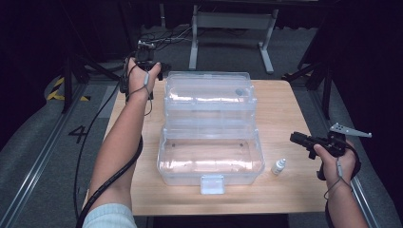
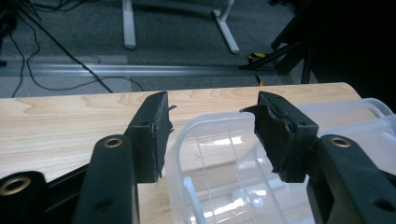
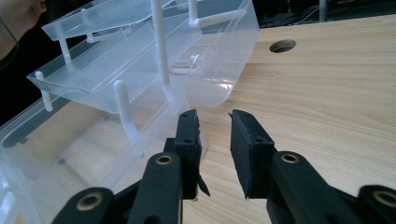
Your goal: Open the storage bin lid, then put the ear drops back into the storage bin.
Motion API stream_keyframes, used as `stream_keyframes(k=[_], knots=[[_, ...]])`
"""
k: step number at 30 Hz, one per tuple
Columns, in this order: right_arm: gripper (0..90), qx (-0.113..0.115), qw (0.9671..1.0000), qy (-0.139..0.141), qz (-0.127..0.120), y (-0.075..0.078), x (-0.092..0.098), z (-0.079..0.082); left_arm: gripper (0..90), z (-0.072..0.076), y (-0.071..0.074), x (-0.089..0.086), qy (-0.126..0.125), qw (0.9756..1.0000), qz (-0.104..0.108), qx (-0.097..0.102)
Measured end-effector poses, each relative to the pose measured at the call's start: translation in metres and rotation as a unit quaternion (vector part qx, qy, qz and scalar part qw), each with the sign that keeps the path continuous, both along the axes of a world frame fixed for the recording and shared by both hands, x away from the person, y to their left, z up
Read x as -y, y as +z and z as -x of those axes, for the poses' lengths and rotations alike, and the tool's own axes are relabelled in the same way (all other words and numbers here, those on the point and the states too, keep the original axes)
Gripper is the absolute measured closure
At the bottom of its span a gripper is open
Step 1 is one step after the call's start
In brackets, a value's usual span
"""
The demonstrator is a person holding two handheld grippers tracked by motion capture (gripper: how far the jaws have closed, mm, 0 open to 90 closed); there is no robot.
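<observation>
Clear plastic box point(image 1: 210, 152), lid open, mid-surface point(image 1: 285, 109): light, stiff, slick; grip at rim or latch. L tool point(image 2: 212, 135) spread, straddling lid corner w/o contact. R tool point(image 3: 214, 149) spread, empty.

Storage box point(image 1: 209, 142): clear glossy plastic, smooth. Worktop point(image 1: 285, 109): light wood grain, matt. Fingers point(image 2: 152, 135): black rubbery pads, matt, frayed at edges. Dropper bottle point(image 1: 279, 166): white plastic.

Bright overhead glare, dark surroundings, perhaps slightly soft.
</observation>
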State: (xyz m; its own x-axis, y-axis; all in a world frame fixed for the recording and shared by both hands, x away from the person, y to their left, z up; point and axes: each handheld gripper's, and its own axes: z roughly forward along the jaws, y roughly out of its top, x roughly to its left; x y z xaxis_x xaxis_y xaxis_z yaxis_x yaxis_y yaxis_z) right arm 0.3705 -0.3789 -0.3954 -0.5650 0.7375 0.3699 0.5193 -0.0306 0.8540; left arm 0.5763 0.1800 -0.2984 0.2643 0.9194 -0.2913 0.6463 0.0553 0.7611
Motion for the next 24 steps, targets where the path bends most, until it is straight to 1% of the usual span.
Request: stream_keyframes(k=[2,4,5,7,8,10,11,13,14,15,18,19,20,21,22,23,24], knots=[[68.5,0.001,1.0,0.006,0.001,0.001,-0.002,0.0,45.1,0.008,0.003,-0.002,-0.004,1.0,-0.003,0.005],[67.3,-0.001,0.9999,0.009,0.004,0.001,-0.004,0.002,44.7,0.016,0.006,-0.005,-0.009,0.9999,0.0,0.006],[64.9,0.0,0.9999,0.015,0.009,0.002,-0.005,0.002,44.7,0.02,0.008,-0.006,-0.012,0.9999,-0.001,0.006],[64.2,-0.001,0.9998,0.017,0.011,0.002,-0.005,0.003,44.6,0.031,0.01,-0.009,-0.013,0.9998,-0.01,0.007],[63.2,-0.003,0.9997,0.018,0.015,0.005,-0.006,0.006,43.2,0.039,0.012,-0.011,-0.014,0.9997,-0.019,0.009],[62.5,-0.002,0.9997,0.022,0.014,0.008,-0.006,0.008,42.8,0.052,0.015,-0.016,-0.016,0.9994,-0.031,0.006],[62.5,-0.002,0.9997,0.022,0.014,0.008,-0.006,0.008,42.9,0.052,0.015,-0.016,-0.016,0.9994,-0.031,0.006],[61.4,0.004,0.9996,0.023,0.017,0.011,-0.006,0.009,42.8,0.061,0.015,-0.02,-0.018,0.9993,-0.033,0.005],[60.9,0.004,0.9996,0.024,0.018,0.013,-0.006,0.01,42.4,0.065,0.015,-0.021,-0.017,0.9993,-0.033,0.004],[60.3,0.005,0.9994,0.027,0.019,0.015,-0.007,0.011,42.4,0.073,0.014,-0.026,-0.015,0.999,-0.041,0.004],[59.2,0.001,0.9992,0.03,0.025,0.017,-0.009,0.012,41.8,0.085,0.009,-0.032,-0.016,0.9992,-0.037,-0.002],[59.2,0.001,0.9992,0.03,0.025,0.017,-0.009,0.012,41.6,0.085,0.009,-0.032,-0.016,0.9992,-0.037,-0.002],[58.8,0.0,0.9988,0.035,0.033,0.019,-0.01,0.012,41.6,0.089,0.007,-0.034,-0.017,0.9991,-0.039,-0.004],[58.6,0.001,0.9986,0.038,0.036,0.019,-0.011,0.013,41.5,0.096,0.003,-0.037,-0.016,0.999,-0.041,-0.004],[58.6,0.001,0.9986,0.038,0.036,0.019,-0.011,0.013,41.5,0.096,0.003,-0.037,-0.016,0.999,-0.041,-0.004],[58.4,-0.006,0.9985,0.039,0.039,0.02,-0.012,0.014,41.5,0.1,0.002,-0.038,-0.015,0.999,-0.041,-0.006],[58.0,-0.003,0.9981,0.042,0.045,0.02,-0.013,0.014,41.5,0.104,-0.001,-0.04,-0.018,0.999,-0.04,-0.007]])
